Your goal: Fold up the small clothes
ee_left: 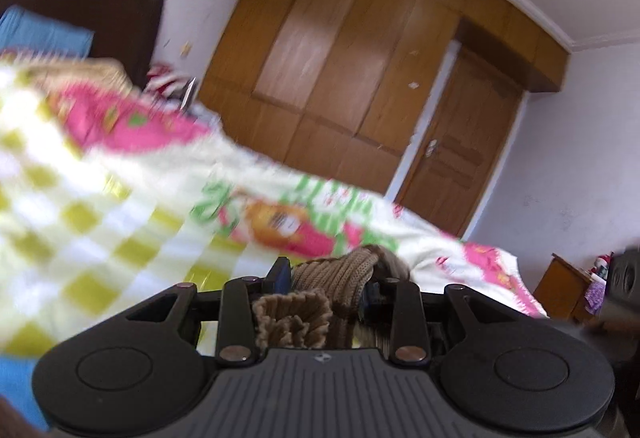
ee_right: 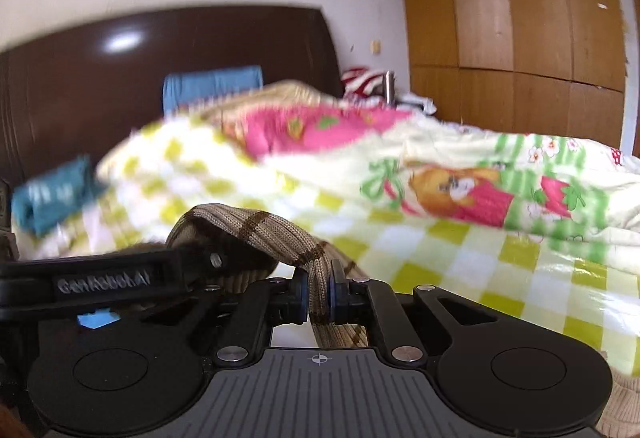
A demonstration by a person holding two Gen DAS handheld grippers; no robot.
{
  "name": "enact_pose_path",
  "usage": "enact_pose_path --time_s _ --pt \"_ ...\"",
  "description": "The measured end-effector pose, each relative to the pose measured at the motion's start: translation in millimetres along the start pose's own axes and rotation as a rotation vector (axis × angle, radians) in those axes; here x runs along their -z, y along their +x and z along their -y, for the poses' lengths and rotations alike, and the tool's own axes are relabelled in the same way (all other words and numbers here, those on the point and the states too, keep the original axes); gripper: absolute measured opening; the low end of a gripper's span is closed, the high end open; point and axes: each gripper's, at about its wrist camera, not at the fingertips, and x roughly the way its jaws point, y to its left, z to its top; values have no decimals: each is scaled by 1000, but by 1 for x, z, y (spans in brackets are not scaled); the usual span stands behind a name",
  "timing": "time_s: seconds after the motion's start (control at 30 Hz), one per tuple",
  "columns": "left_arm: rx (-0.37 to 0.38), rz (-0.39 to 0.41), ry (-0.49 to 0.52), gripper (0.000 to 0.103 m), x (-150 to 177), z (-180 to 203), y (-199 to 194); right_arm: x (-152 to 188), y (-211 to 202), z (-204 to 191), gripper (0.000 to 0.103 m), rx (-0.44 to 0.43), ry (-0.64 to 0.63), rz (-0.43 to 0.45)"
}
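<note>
**Knitted sock stretched between both pairs of fingers**

Ribbed tan knit with dark brown bands makes up the small sock (ee_right: pixel 276 234), a soft tube held above the bed between the two tools. The right gripper (ee_right: pixel 319 298) has its fingers drawn almost together, the blue pads pinching a flattened, gathered stretch of the sock; the fabric hangs slack below the pads and arches up and away to the left of them, over the black plastic body of the other tool.

The left gripper (ee_left: pixel 326 286) stands partly open, its fingers closed on a thicker bunch of the same knit. The ribbed cuff (ee_left: pixel 294 320) of the sock folds back toward the camera just behind the fingertips, its mouth crumpled into pleats, and a rounded lump of knit bulges ahead of the fingers.

Beyond both sets of fingers lies the bed's quilted cover (ee_right: pixel 420 238), checked in yellow-green and white, with a puffy pink and green cartoon-print duvet (ee_right: pixel 460 181) heaped on it. Farther off stand a glossy dark brown headboard (ee_right: pixel 120 77) and a wardrobe of warm wooden panels (ee_left: pixel 340 37).
</note>
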Motion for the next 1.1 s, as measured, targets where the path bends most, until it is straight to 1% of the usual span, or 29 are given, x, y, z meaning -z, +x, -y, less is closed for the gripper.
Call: enact_pose_path --time_s 0.07,0.17,0.23,0.3,0.33,0.37,0.4,0.43,0.47,0.53,0.6,0.7,0.73,0.77,0.8,0.83,0.87,0.93,0.97,1.03,1.07,1.1 --pt "48 -6 31 45 -2 21 3 -1 -16 9 8 6 28 26" --pt "143 -61 67 46 17 62 20 11 -52 33 8 54 105 45" --pt "215 -140 69 47 43 89 37 30 -79 56 9 131 177 60" --pt "272 -251 95 49 78 120 60 58 -106 86 11 222 271 59" --pt "281 -298 112 49 94 133 70 75 -119 102 16 277 320 48" --pt "282 -336 122 49 108 143 77 94 -130 118 19 336 362 34" --pt "287 -357 122 49 119 150 81 111 -138 132 20 392 392 0" --pt "285 -358 120 50 124 152 80 126 -146 146 20 435 429 -41" --pt "271 -352 122 51 126 153 78 138 -154 158 20 457 469 -68" --pt "238 -329 123 59 122 150 69 154 -169 173 21 479 514 -90" --pt "189 -317 125 67 116 139 61 159 -181 177 27 494 485 -83" --pt "81 -322 131 68 117 121 54 159 -190 175 28 503 433 -63" --pt "66 -328 122 68 119 116 51 158 -190 175 29 494 432 -60" --pt "60 -329 121 68 120 114 46 157 -190 176 29 505 428 -51" --pt "55 -322 133 68 122 115 40 155 -188 173 29 532 392 -45" --pt "52 -314 156 68 123 118 35 153 -186 166 30 561 324 -47" --pt "56 -305 186 68 124 122 29 149 -181 159 31 598 228 -57" --pt "72 -290 273 68 127 134 18 145 -172 142 37 665 29 -70" --pt "88 -286 316 68 129 141 14 143 -167 134 40 683 -58 -73" --pt "135 -297 401 69 139 158 7 141 -163 121 50 679 -189 -69" --pt "154 -310 458 69 147 167 6 140 -162 116 51 659 -231 -65" --pt "157 -315 526 69 158 177 4 138 -160 111 51 634 -267 -60"
